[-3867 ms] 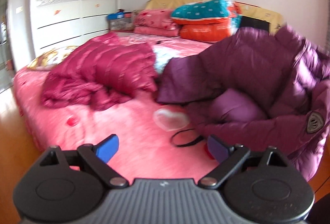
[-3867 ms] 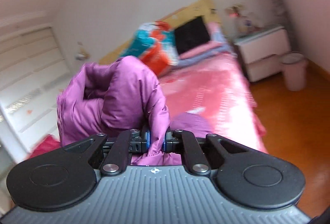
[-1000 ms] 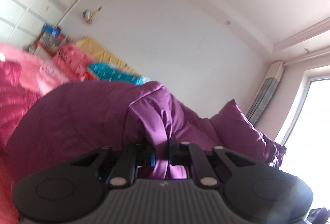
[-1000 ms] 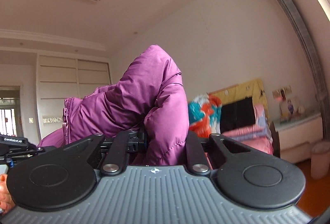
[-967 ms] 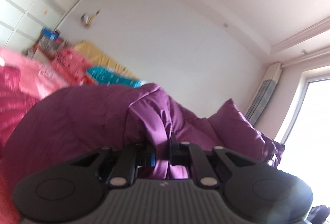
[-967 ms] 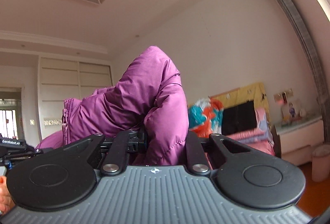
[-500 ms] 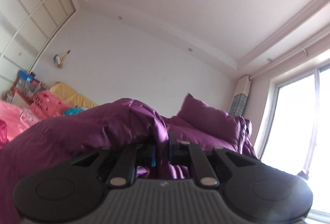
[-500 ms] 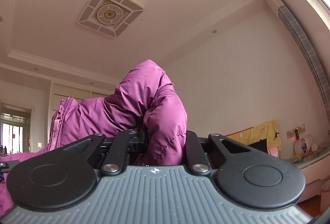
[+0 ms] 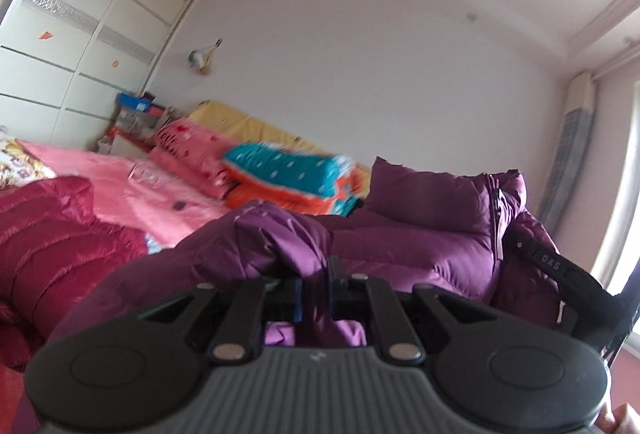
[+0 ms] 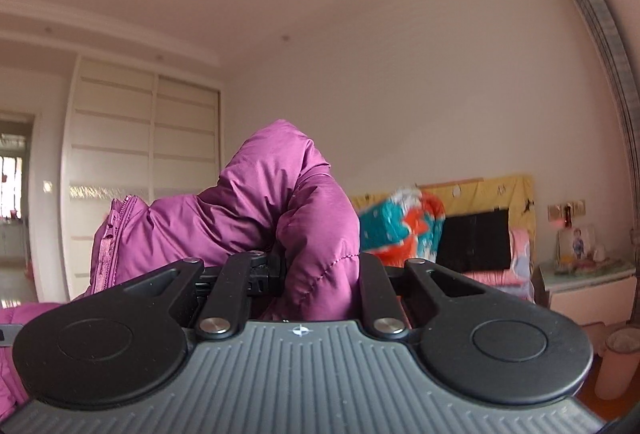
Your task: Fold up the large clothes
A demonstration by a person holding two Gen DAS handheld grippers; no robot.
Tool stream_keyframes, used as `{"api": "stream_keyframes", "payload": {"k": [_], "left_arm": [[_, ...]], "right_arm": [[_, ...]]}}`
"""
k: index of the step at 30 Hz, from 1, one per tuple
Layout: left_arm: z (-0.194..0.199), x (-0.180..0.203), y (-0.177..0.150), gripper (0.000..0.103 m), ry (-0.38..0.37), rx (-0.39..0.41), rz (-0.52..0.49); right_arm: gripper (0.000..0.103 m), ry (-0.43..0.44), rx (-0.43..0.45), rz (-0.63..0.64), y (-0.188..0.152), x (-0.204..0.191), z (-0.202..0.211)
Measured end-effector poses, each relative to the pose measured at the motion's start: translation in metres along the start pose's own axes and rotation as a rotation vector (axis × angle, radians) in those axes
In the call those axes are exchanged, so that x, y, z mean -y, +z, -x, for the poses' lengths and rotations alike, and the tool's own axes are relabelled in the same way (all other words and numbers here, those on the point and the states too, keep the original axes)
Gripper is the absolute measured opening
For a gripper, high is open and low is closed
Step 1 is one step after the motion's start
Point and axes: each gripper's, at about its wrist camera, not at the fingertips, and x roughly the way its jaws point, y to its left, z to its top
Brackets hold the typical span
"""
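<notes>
While both tongs hold it up, the big purple coat (image 9: 420, 234) hangs in the air over the near side of the bed (image 9: 132, 182), stretched between the two hands.

Far on the left is a tall white closet (image 9: 100, 26). Near it on the bed lies a red coat (image 9: 44, 242), all bunched up. Past that, at the far end, sit pink pillows (image 9: 188, 150) and a blue and orange blanket (image 9: 288, 174).

In the middle, the left gripper (image 9: 314, 286) is pinched tight on a fold of the purple coat. To the right, the right gripper (image 10: 320, 274) is clamped on a fat, puffy roll of the same coat, so its two sides sit a bit apart with coat between them.

I think the coat is soft and squishy and light for its size. It looks smooth and shiny, so it may slip. It will flop and puff back up when let go. Good places to hold are the edge by the zipper (image 10: 106, 246) or the seams, not the fat middle.

Most of the coat is hidden below the tongs. I cannot tell which part each one holds, or whether the bottom touches the bed. The far things are blurry. A dark strap (image 9: 560, 270) on the right is cut off.
</notes>
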Motion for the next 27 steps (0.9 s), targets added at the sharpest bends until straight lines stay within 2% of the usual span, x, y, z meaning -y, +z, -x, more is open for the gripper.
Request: {"api": "stream_keyframes", "payload": {"k": [9, 14, 17, 19, 20, 23, 27], "left_arm": [[-0.083, -0.046, -0.038, 0.008, 0.079, -0.136, -0.009], [-0.104, -0.057, -0.064, 0.008, 0.106, -0.174, -0.021], [-0.114, -0.060, -0.075, 0.008, 0.124, -0.190, -0.034], [-0.122, -0.062, -0.080, 0.008, 0.135, -0.199, -0.051], [-0.125, -0.063, -0.083, 0.008, 0.142, -0.204, -0.058], [-0.140, -0.068, -0.090, 0.008, 0.157, -0.228, -0.076], [-0.151, -0.072, -0.095, 0.011, 0.180, -0.268, -0.103]], "right_arm": [[0.017, -0.088, -0.161, 0.052, -0.097, 0.008, -0.102], [0.017, -0.117, -0.235, 0.061, -0.141, 0.018, -0.145], [0.017, -0.125, -0.264, 0.069, -0.161, 0.015, -0.161], [0.017, -0.129, -0.278, 0.084, -0.163, 0.014, -0.164], [0.017, -0.130, -0.283, 0.094, -0.176, 0.008, -0.164], [0.017, -0.139, -0.298, 0.120, -0.188, -0.007, -0.154], [0.024, -0.155, -0.324, 0.140, -0.207, -0.011, -0.163]]}}
